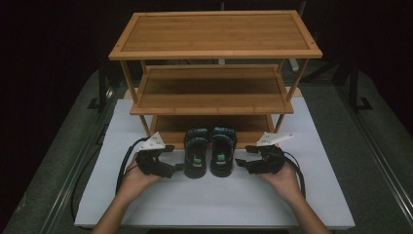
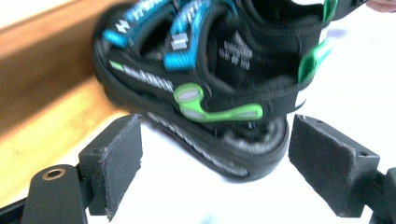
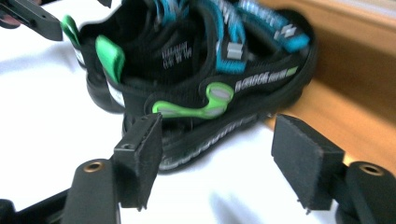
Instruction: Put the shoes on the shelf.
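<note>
2 black sandals are seen side by side on the white board [image 1: 160, 204], toes tucked under the lowest tier of the bamboo shelf rack [image 1: 214, 34]. The left sandal [image 1: 196, 152] and the right sandal [image 1: 223, 150] lie just beside each other; whether they touch cannot be told from the high view, where both are small and dark.

The left gripper [image 1: 176, 166] is held just beside the outer flank of the left sandal, and the right gripper [image 1: 242, 162] just beside the outer flank of the right sandal. In the high view the jaw tips are lost against the black soles, so contact cannot be judged there.

In the left gripper view the 2 jaws are spread wide, with the left sandal's [image 2: 205, 88] heel end seen beyond the gap and no pad pressed on it. The sandal is blurred, and its toe is cut off at the top edge. In the right gripper view the jaws are likewise spread; the right sandal [image 3: 205, 79] lies beyond them, its sole partly hidden behind one pad [image 3: 145, 154], with no squeeze visible. The lettering on the straps is too smeared to be read.
</note>
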`<state>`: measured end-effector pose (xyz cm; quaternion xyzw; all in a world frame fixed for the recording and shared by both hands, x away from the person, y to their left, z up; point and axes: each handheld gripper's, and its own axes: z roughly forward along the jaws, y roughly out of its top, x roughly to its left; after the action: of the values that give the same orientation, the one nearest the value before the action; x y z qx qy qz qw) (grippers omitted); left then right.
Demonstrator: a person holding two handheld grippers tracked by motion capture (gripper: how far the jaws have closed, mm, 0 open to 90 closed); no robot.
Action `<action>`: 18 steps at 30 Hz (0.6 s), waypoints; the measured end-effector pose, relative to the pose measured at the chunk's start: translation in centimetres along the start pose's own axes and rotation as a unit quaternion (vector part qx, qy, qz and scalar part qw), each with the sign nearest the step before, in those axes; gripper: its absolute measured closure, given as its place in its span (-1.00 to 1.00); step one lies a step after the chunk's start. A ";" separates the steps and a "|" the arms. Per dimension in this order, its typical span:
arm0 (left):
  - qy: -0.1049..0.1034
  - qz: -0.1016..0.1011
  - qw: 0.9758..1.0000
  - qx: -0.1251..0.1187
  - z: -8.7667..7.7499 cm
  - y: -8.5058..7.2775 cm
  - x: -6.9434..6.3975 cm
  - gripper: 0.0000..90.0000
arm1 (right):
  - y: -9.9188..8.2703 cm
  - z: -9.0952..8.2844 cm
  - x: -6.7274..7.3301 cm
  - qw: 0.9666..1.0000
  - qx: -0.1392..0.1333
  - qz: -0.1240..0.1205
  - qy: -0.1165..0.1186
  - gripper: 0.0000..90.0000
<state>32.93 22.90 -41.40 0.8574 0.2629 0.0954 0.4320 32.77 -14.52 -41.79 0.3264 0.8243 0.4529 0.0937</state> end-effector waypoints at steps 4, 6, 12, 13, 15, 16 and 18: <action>0.001 0.010 1.000 0.025 1.3 -0.7 -0.7 -0.65 | -0.9 1.5 1.3 1.000 0.030 -0.007 0.001 -0.39; 0.003 0.019 0.999 0.038 1.8 -0.8 -0.9 -0.69 | -1.1 2.0 1.6 0.999 0.041 -0.016 -0.001 -0.43; 0.009 0.035 0.998 0.059 3.1 -1.1 -1.4 -0.76 | -1.3 3.3 2.6 0.998 0.061 -0.024 -0.001 -0.52; 0.010 0.037 0.997 0.062 3.3 -1.2 -1.4 -0.76 | -1.3 3.5 2.7 0.998 0.064 -0.028 -0.004 -0.53; 0.011 0.040 0.997 0.065 3.6 -1.2 -1.5 -0.76 | -1.3 3.7 2.9 0.997 0.065 -0.030 -0.003 -0.54; 0.007 0.042 0.997 0.068 3.9 -1.3 -1.5 -0.76 | -1.2 4.2 3.2 0.997 0.070 -0.030 -0.007 -0.56; 0.005 0.046 0.996 0.072 4.2 -1.3 -1.6 -0.76 | -1.2 4.7 3.4 0.996 0.076 -0.033 -0.013 -0.58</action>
<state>32.73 19.75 -44.85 0.8971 0.2314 0.0998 0.3629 31.73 -9.65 -44.91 0.3116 0.8654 0.3810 0.0943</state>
